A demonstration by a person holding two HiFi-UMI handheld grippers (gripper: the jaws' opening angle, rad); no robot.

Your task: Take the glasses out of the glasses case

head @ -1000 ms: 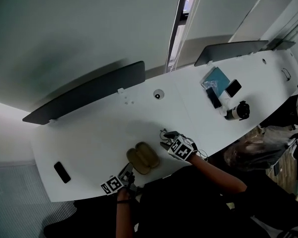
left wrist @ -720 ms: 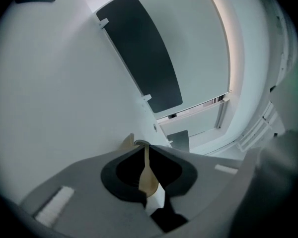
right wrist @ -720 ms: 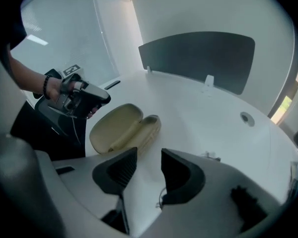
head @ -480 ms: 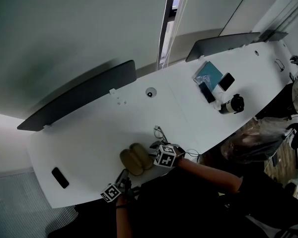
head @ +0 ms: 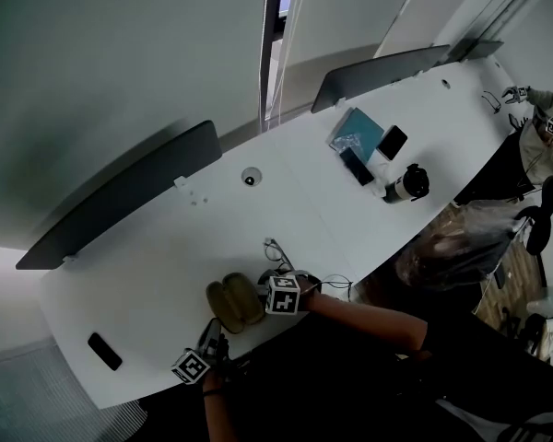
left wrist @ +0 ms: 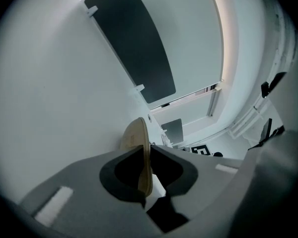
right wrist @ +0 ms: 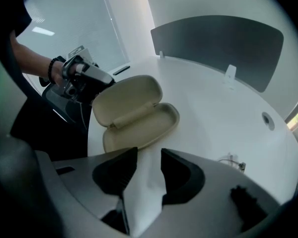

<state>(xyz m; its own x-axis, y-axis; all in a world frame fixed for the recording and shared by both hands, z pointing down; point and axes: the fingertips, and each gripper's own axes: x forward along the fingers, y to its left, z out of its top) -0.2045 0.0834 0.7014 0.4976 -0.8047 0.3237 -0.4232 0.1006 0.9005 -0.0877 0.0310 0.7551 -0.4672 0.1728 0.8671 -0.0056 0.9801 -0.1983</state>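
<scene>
The tan glasses case [head: 232,302] lies open and empty near the table's front edge. My left gripper [head: 212,331] is shut on the rim of its raised lid [left wrist: 141,152], which stands edge-on between the pads of the left gripper [left wrist: 145,167]. The right gripper view shows both tan halves of the case [right wrist: 134,113] and the left gripper [right wrist: 82,81] at the lid's corner. My right gripper [head: 265,300] hangs just right of the case, pointing steeply down. The jaws of the right gripper [right wrist: 149,170] stand apart with only white table between them. The glasses [head: 275,250] [right wrist: 233,161] lie on the table beyond it.
A black phone [head: 104,350] lies at the table's left end. At the far right are a teal book [head: 356,134], two phones [head: 392,142] and a black-and-white device [head: 405,184]. Dark dividers [head: 120,196] line the back edge. Another person [head: 544,136] stands far right.
My right gripper has come away from the glasses, now lying free on the table, and moved down and toward the case's right side. The left gripper stays on the lid.
</scene>
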